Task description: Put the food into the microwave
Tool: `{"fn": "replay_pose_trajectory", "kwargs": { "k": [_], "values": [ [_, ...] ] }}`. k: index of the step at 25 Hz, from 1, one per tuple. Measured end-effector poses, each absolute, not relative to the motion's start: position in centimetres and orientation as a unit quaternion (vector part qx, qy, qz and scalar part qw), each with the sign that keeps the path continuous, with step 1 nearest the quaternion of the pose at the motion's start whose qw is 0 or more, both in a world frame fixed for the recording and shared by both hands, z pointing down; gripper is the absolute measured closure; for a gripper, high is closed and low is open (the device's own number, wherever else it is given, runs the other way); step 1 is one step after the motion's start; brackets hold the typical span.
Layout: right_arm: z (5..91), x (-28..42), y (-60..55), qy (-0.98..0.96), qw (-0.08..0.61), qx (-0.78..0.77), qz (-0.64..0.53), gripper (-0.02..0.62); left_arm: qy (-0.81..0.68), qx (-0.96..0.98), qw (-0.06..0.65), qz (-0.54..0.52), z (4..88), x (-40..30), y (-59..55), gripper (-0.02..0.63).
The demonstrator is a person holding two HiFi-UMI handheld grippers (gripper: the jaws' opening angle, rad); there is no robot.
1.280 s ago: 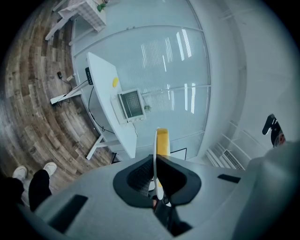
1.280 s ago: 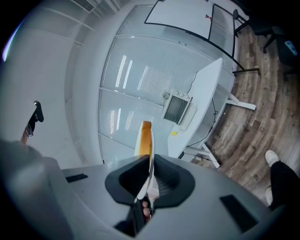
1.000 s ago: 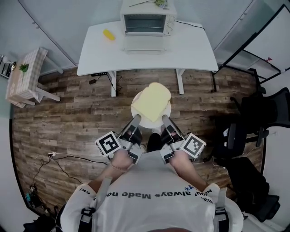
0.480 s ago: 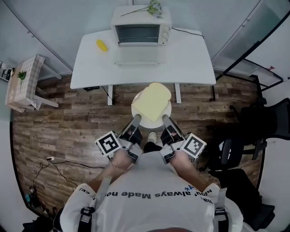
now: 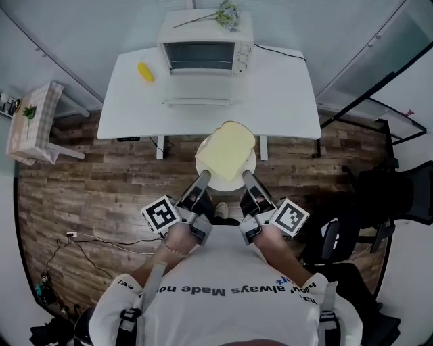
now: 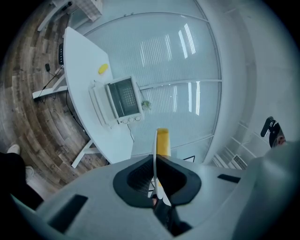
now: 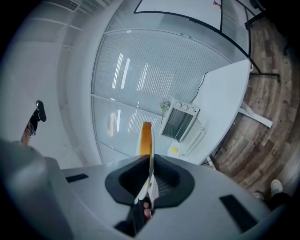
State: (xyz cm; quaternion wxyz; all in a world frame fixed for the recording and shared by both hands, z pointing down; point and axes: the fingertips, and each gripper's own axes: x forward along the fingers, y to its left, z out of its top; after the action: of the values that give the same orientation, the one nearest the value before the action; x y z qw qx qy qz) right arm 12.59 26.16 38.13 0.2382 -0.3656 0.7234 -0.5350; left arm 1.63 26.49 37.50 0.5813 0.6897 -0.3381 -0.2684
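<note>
The person stands facing a white surface [image 5: 284, 88] with both arms held out in front. The left claw [image 5: 201, 177] and the right claw [image 5: 246, 177] each pinch the near rim of a white plate [image 5: 226, 184], one on either side, so the plate hangs level between them above the wooden floor [image 5: 101, 176]. Seen along each claw, the jaws are closed narrow on the plate's thin edge. The food [image 5: 226, 150], a pale yellow slice, lies flat on the plate and covers most of it. Ahead, the microwave [image 5: 204, 48] sits at the back of the surface with its door [image 5: 195, 101] dropped open toward the person. A small yellow item [image 5: 145, 71] lies on the surface left of the microwave, and a sprig of flowers [image 5: 226, 13] rests on its top.
</note>
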Motion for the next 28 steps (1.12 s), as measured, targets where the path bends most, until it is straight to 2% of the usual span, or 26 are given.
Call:
{"fn": "replay_pose_trajectory", "kwargs": {
  "k": [14, 28],
  "values": [
    [39.6, 13.2, 18.3, 0.716, 0.236, -0.380, -0.536, 0.571, -0.331, 0.689, 0.589, -0.263, 39.0, 2.2, 18.3, 0.588],
    [39.1, 7.6, 5.1, 0.717, 0.230, -0.378, -0.538, 0.571, -0.332, 0.686, 0.590, -0.269, 38.6, -3.3, 5.2, 0.588]
  ]
}}
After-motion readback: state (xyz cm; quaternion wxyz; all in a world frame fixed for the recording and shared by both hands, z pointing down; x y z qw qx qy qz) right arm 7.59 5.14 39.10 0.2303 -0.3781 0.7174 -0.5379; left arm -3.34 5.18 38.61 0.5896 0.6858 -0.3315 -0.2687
